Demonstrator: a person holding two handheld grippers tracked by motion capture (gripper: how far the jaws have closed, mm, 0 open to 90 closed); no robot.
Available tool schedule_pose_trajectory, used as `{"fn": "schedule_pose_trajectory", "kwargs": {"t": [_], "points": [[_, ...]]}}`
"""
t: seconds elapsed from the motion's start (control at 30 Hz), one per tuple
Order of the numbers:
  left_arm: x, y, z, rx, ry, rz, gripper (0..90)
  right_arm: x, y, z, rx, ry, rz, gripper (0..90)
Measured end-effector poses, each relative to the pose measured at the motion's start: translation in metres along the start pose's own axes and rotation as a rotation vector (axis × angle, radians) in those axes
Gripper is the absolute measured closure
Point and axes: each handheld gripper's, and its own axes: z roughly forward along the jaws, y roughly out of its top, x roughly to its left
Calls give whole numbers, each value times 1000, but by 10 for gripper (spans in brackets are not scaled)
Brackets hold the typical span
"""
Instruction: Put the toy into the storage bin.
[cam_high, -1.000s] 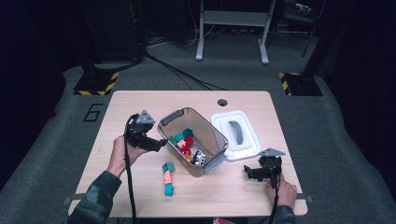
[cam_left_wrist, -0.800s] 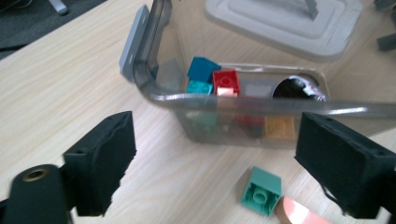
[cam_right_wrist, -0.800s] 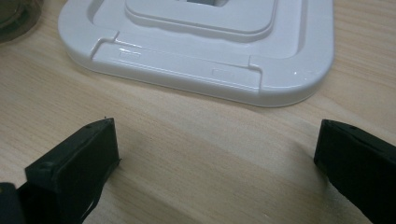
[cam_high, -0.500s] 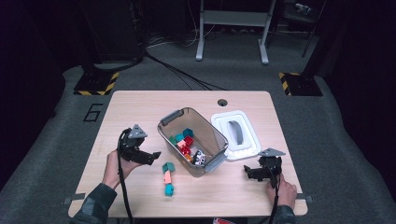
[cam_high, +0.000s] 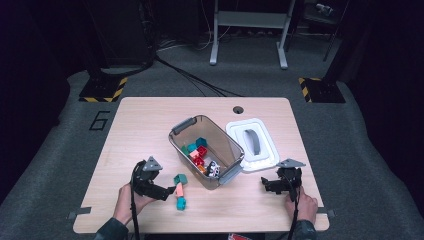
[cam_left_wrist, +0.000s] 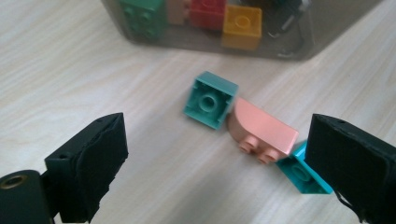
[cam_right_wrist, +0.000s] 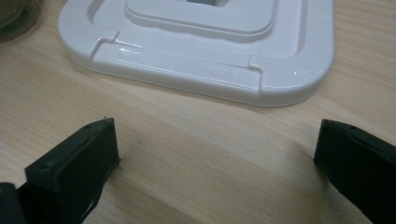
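The left gripper (cam_high: 169, 190) sits low at about seven o'clock on the pale wooden table (cam_high: 140, 125), its jaws spread wide and having just been opening, with nothing pressed between them. In the left gripper view, a short row of three plastic bricks lies on the wood ahead of those jaws: a teal square brick (cam_left_wrist: 210, 99) turned on its side, a salmon-pink curved brick (cam_left_wrist: 261, 130) touching it at four o'clock, and a turquoise brick (cam_left_wrist: 301, 173) beyond that, partly hidden behind the right-hand jaw. From the high view the same row lies just beside the gripper's tips, at roughly seven o'clock from the clear plastic bin with grey handles (cam_high: 228, 145).

The bin stands near the table's centre and holds a loose heap of coloured bricks (cam_high: 199, 152) (green, red, orange among them). Its white rectangular lid (cam_high: 267, 155) lies flat at three o'clock from it.

The right gripper (cam_high: 268, 184) rests at five o'clock on the table, jaws apart and empty, pointed at the lid's near edge.
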Motion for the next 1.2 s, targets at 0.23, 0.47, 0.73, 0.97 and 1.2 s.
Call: {"fn": "schedule_pose_trajectory", "kwargs": {"t": [0.23,0.47,0.73,0.97,1.2], "points": [[-32,-8,14,9,31,26,61,0,0,0,0,0,0,0],[-45,-9,28,34,42,25,64,0,0,0,0,0,0,0],[-42,-20,26,47,32,20,146,0,0,0,0,0,0,0],[-37,-29,19,30,-63,58,350,0,0,0,0,0,0,0],[-36,-33,18,53,-75,72,447,0,0,0,0,0,0,0]]}}
